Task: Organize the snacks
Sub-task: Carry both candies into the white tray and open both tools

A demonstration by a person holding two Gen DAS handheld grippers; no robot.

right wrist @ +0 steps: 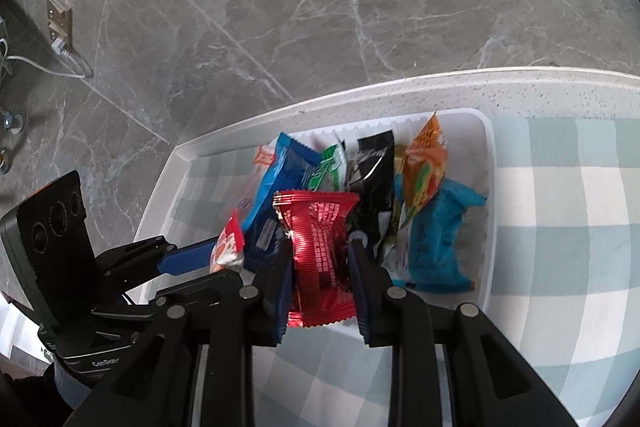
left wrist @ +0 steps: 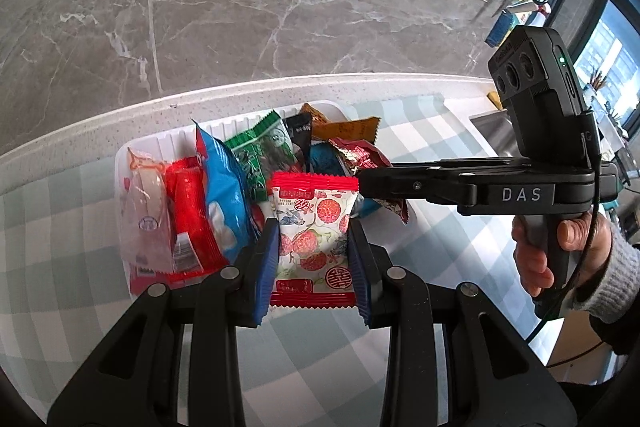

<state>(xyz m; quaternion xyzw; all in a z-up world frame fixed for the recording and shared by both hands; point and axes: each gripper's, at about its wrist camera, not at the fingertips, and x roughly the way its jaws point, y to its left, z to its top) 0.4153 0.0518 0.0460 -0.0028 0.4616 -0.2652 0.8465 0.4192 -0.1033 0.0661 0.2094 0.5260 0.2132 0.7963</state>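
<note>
the surface (left wrist: pixel 420 251) is the biggest thing here, a pale speckled counter with a light blue and white checked cloth over it, and grey marble floor beyond its edge. on the cloth sits a white tray (right wrist: pixel 490 187), shallow and ribbed along its far wall, already holding a row of snack packets standing on edge: blue, green, black, orange and a turquoise one at the end.

the left claw (left wrist: pixel 314 259) is pinching a white packet printed with red fruit (left wrist: pixel 314 239), red crimped seals top and bottom, held upright just at the near side of the tray beside a blue packet (left wrist: pixel 220 195). the right claw (right wrist: pixel 320 267) is pinching a red foil packet (right wrist: pixel 320 251), also upright, over the tray's near middle in front of the black packet (right wrist: pixel 370 179). a hand (left wrist: pixel 560 251) in a grey knit sleeve works the right tool.

my judgement: these packets are light, soft and puffy, with slick film that can slide or crumple. the flat body between the seals gives the pads the most purchase; pinching a crimped end alone would let the packet swing. gentle pressure should do, since the contents may crush. slotting each into the row risks toppling its neighbours, which only lean on one another.
</note>
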